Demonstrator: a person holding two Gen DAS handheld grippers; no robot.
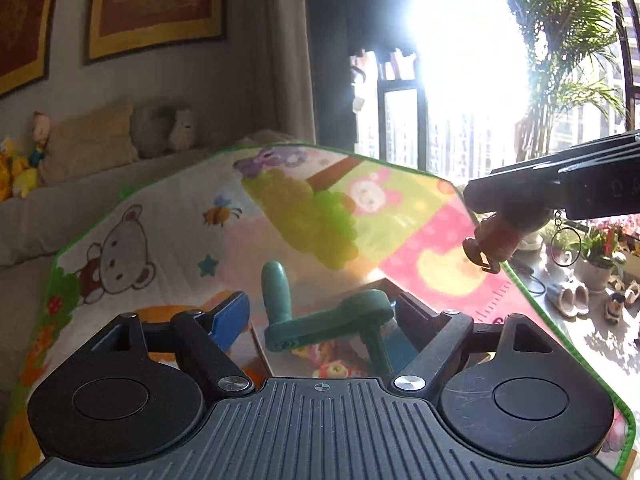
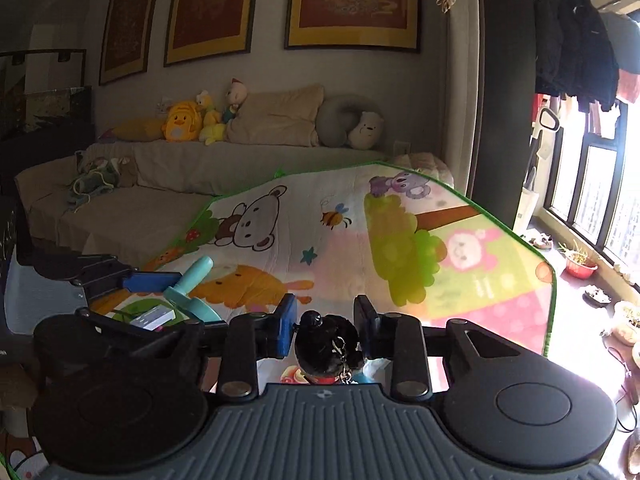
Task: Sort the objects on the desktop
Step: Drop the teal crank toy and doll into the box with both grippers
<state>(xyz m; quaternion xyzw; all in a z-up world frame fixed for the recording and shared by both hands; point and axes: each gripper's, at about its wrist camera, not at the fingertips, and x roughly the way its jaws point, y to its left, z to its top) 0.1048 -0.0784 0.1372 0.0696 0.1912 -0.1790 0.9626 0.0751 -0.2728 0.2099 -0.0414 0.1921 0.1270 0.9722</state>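
Note:
A teal crank-shaped handle (image 1: 328, 320) with an upright knob hangs off the table between the fingers of my left gripper (image 1: 320, 316), which is shut on it. The right wrist view has that gripper (image 2: 160, 300) at the lower left, with the teal handle (image 2: 192, 292) under its blue pad. My right gripper (image 2: 326, 328) is shut on a small doll keychain (image 2: 326, 346) with a black hair bun and a red collar. From the left wrist view the doll (image 1: 492, 240) dangles below the right gripper (image 1: 500, 208), its key ring (image 1: 564, 242) swinging free.
A cartoon-print mat (image 2: 304, 216) with a green border covers the table. A small white-grey box (image 2: 154, 318) shows beneath the left gripper. Behind the table is a sofa (image 2: 160, 184) with pillows and plush toys. Plant pots and slippers (image 1: 568, 296) line the bright window at the right.

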